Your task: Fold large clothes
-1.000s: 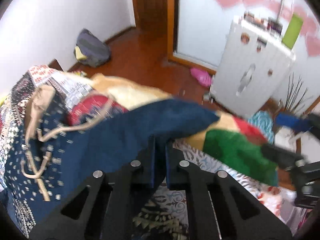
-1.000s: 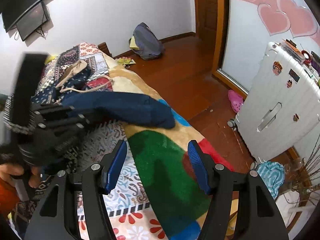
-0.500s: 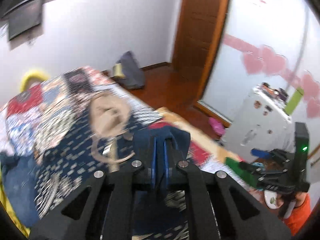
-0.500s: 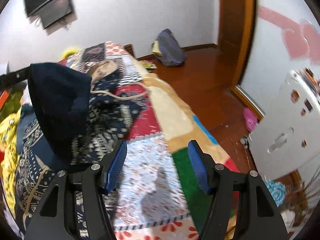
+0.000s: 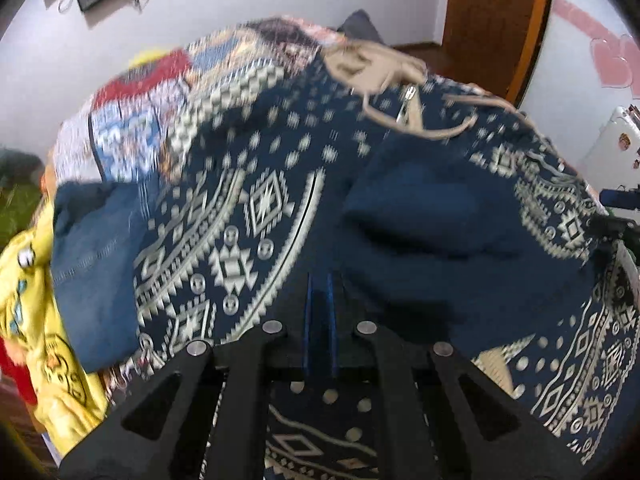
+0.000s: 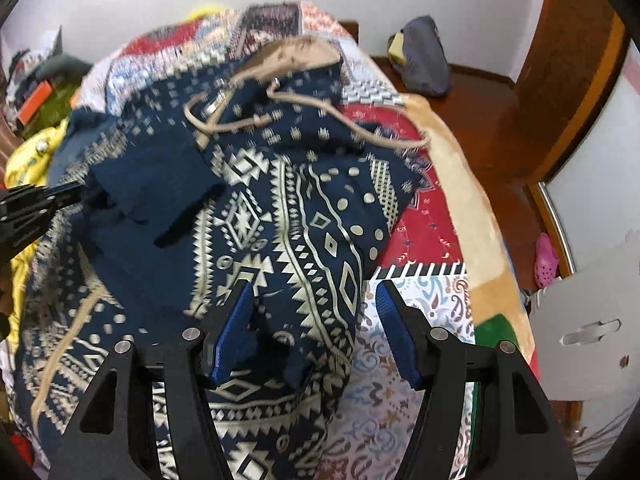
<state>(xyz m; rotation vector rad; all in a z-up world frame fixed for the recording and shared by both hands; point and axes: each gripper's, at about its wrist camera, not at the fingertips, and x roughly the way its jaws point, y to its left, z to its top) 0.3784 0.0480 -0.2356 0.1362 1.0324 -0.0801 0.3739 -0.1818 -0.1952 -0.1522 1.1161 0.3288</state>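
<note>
Left gripper (image 5: 319, 312), jaws pinched on the patterned hoodie's (image 6: 280, 208) navy sleeve (image 5: 432, 216), folds it across; right gripper (image 6: 316, 320) hovers wide open, empty, over the hem.

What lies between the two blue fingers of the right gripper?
In the right wrist view, the open right gripper has the lower edge of the navy patterned garment between its fingers, with the patchwork bedspread beneath.

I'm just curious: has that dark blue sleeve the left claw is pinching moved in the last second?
Yes. The sleeve was carried from the bed's foot, near the white suitcase, up over the patterned garment, toward the headboard end.
</note>
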